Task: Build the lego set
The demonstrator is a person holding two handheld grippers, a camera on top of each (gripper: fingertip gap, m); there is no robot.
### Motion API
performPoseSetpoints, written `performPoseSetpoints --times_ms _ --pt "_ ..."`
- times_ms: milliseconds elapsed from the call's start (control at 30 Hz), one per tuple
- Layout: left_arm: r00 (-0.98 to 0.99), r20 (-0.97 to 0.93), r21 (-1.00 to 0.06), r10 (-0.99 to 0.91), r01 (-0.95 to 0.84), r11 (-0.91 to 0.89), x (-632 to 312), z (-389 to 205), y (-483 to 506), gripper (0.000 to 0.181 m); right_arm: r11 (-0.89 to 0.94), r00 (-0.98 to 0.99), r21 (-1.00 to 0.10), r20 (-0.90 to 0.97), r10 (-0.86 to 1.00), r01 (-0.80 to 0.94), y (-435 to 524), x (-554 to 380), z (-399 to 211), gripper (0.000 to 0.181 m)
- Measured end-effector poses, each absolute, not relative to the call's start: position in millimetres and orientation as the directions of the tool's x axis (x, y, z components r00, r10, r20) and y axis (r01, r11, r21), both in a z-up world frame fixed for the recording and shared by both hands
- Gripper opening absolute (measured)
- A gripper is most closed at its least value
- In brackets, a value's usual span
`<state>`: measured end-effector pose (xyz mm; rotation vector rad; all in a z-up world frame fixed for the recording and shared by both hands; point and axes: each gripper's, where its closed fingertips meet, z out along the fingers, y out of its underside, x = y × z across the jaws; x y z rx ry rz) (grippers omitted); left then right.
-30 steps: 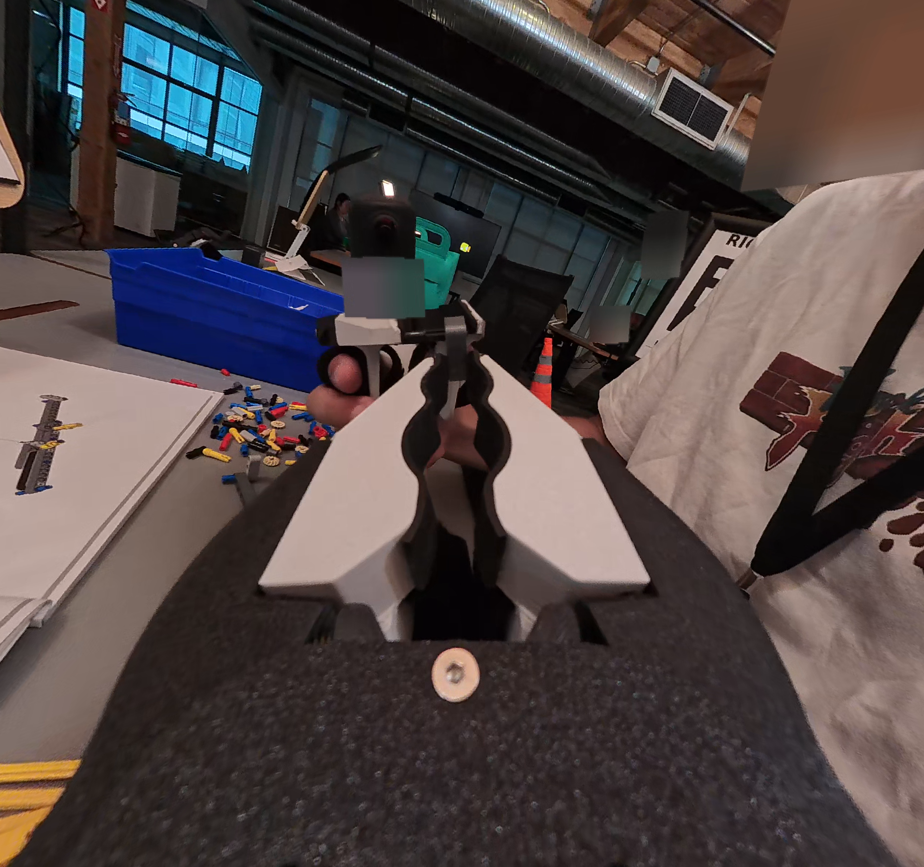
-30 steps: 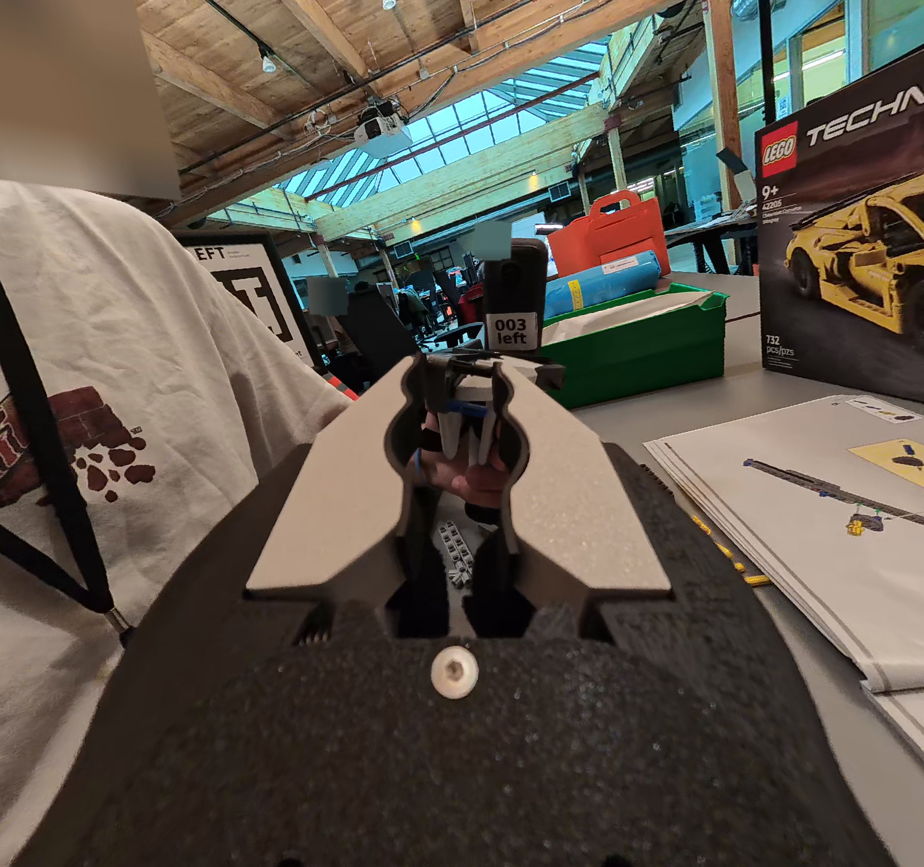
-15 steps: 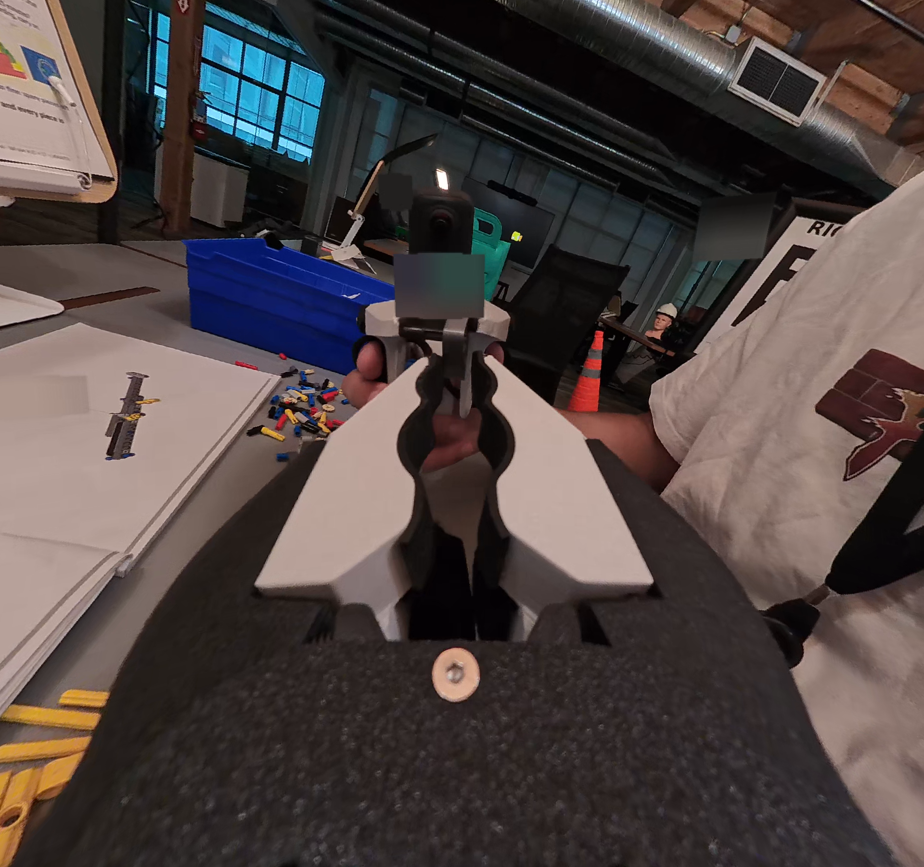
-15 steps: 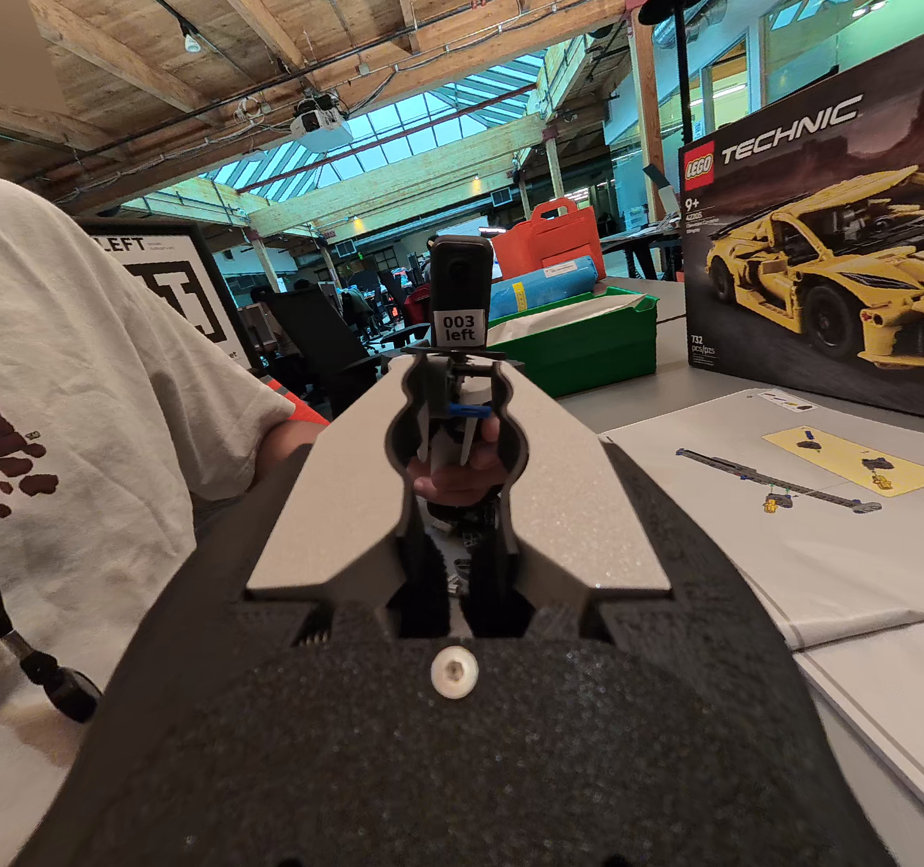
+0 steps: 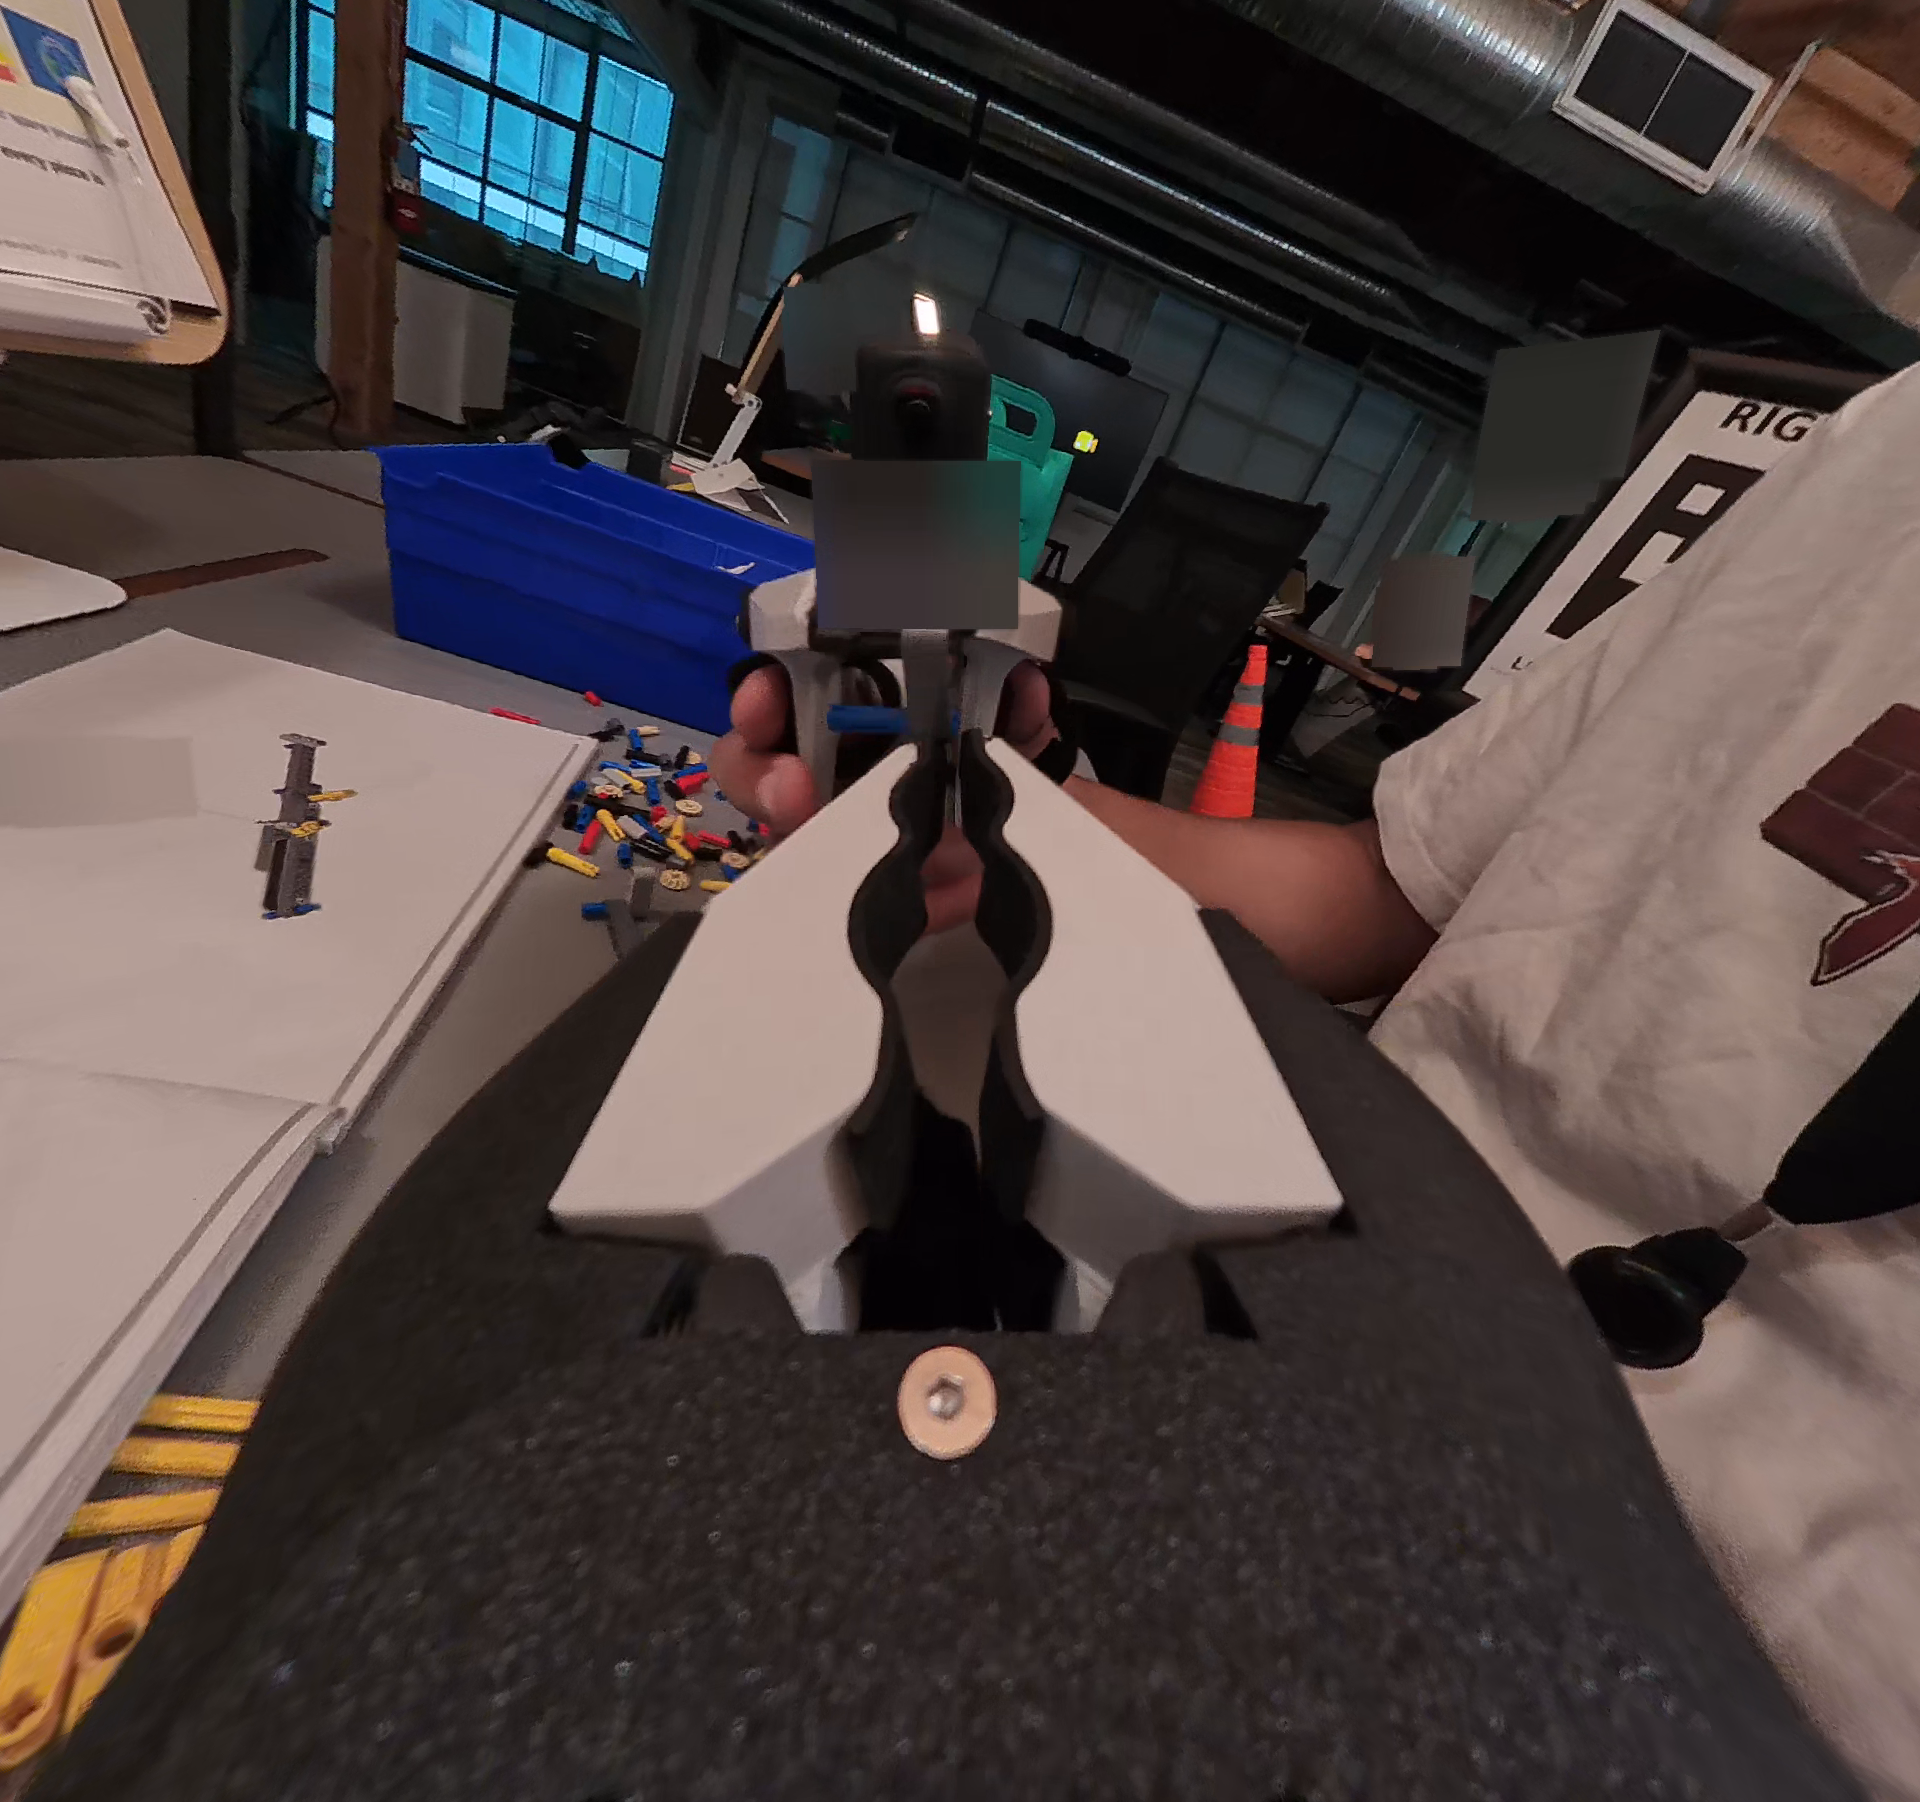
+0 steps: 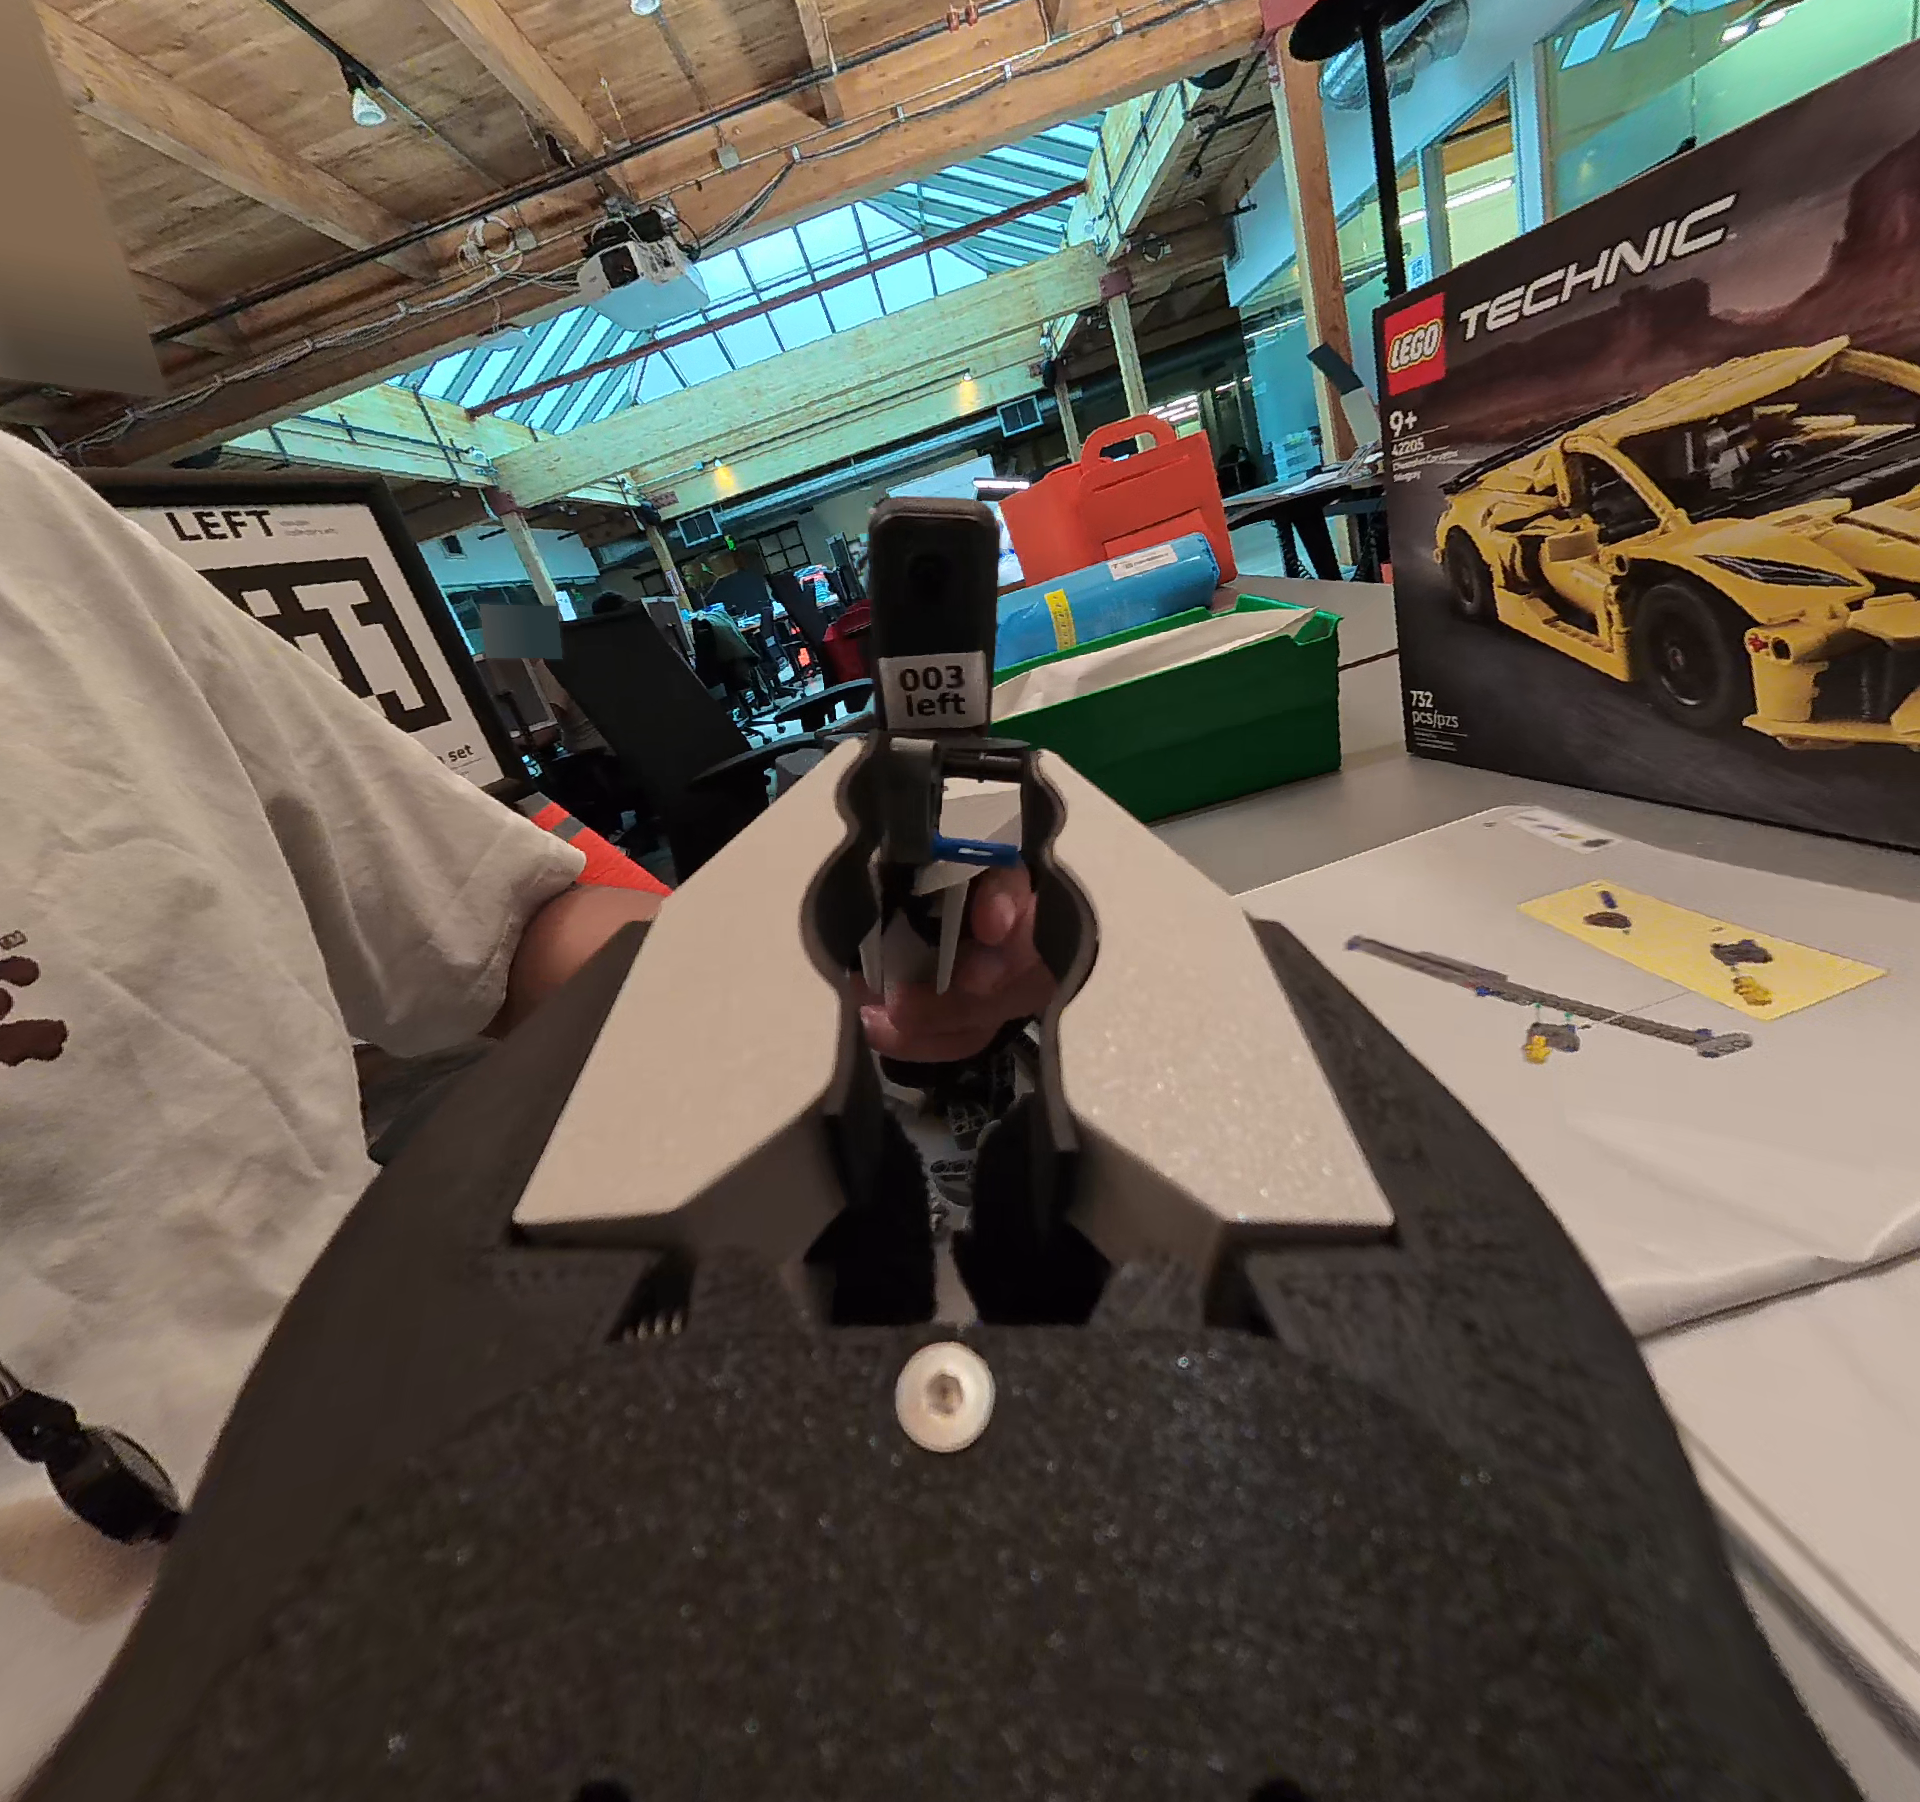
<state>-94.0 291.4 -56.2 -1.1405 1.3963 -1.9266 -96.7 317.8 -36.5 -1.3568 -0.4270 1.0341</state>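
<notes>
My two grippers face each other above the table. My left gripper (image 5: 951, 776) is shut on a thin grey beam (image 5: 928, 677) that sticks up past its tips. A blue pin (image 5: 883, 718) pokes sideways out of that beam. My right gripper (image 6: 948, 786) is narrowed around the dark grey beam (image 6: 909, 807) and the blue pin (image 6: 971, 850), with the pin's end against its right finger. The right gripper also shows in the left wrist view (image 5: 894, 713), held by a hand. The left gripper shows in the right wrist view (image 6: 914, 921), below the pin.
A pile of loose small pieces (image 5: 655, 817) lies in front of a blue bin (image 5: 561, 568). An open instruction booklet (image 5: 260, 869) (image 6: 1558, 1025) lies on the grey table. Yellow pieces (image 5: 125, 1461) lie near me. A green bin (image 6: 1195, 713) and the set's box (image 6: 1662, 526) stand behind. A person's white shirt (image 5: 1662, 921) is close by.
Both grippers have stayed tip to tip while both views swung away from the person toward the table. The blue pin now shows in the left wrist view.
</notes>
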Motion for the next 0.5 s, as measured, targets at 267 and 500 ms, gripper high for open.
performPoseSetpoints --times_ms 267,500 --pt "-0.51 0.344 -0.934 -0.789 -0.101 -0.342 -91.0 -60.7 290.3 0.004 -0.114 0.54 -0.936 -0.289 0.791 -0.334 319.5 -95.6 -40.4 0.024" --pt "-0.482 0.344 -0.934 -0.806 -0.089 -0.346 -90.1 -59.4 297.2 0.012 -0.111 0.554 -0.93 -0.302 0.775 -0.351 323.7 -90.7 -41.0 0.024"
